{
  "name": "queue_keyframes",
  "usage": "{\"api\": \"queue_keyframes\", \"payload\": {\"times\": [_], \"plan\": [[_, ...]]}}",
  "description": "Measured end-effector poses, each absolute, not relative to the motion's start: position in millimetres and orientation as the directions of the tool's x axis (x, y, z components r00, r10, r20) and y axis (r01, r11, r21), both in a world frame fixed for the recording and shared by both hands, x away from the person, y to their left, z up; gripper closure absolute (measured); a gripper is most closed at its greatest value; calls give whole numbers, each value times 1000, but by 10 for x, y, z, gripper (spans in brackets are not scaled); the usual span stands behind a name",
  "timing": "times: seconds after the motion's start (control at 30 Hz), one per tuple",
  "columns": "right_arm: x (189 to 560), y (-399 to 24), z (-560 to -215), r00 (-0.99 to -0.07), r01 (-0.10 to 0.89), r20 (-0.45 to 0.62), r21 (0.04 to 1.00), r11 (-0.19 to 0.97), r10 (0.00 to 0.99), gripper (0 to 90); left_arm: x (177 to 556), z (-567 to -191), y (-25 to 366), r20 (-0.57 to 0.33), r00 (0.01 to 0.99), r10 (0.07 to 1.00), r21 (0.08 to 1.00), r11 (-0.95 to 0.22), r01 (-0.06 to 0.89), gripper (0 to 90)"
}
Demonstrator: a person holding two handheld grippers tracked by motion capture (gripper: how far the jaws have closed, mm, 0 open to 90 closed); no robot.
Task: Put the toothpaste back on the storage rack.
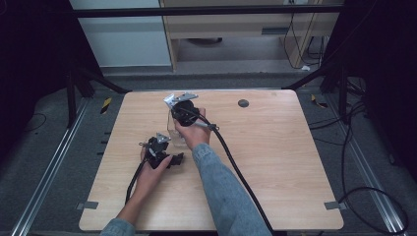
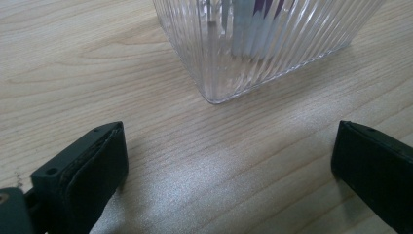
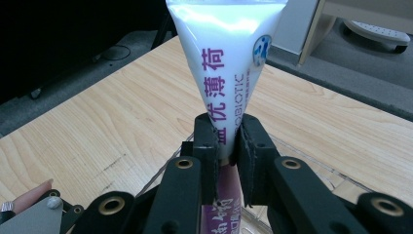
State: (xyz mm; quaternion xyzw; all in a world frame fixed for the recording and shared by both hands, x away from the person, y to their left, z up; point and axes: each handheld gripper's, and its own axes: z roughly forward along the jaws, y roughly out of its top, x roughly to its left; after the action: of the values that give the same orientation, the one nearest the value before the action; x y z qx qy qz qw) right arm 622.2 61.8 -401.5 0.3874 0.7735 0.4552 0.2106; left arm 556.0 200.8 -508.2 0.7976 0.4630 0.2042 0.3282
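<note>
White tube [image 3: 225,63] in right tool [image 3: 226,146]

Dark round disc [image 1: 243,103] near table's [image 1: 285,167] far edge

purple chinese characters "优薄荷" are printed down the white tube [image 3: 225,73] seen in the right gripper view, with one more character beneath them partly hidden between the black jaws. beside them, the latin letters "obiotic" are printed lengthwise in small purple type, the start of the word being covered. further purple print lower on the tube cannot be read.
</note>
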Motion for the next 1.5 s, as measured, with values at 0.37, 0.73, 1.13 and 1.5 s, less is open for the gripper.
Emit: {"api": "queue_keyframes", "payload": {"times": [0.37, 0.73, 1.13, 1.5], "plan": [[6254, 633, -4020, -610, 414, 35, 866, 280, 792, 791, 5560, -5082, 2008, 21, 488, 873, 713, -355, 605, 0], [6309, 661, -4028, -604, 423, 41, 863, 277, 796, 788, 5559, -5082, 2008, 20, 487, 873, 712, -354, 606, 0], [6350, 668, -4033, -595, 429, 51, 864, 264, 802, 787, 5559, -5082, 2008, 19, 487, 873, 712, -354, 606, 0], [6353, 650, -4028, -600, 427, 49, 864, 267, 799, 775, 5559, -5082, 2008, 20, 487, 873, 712, -354, 606, 0]]}}
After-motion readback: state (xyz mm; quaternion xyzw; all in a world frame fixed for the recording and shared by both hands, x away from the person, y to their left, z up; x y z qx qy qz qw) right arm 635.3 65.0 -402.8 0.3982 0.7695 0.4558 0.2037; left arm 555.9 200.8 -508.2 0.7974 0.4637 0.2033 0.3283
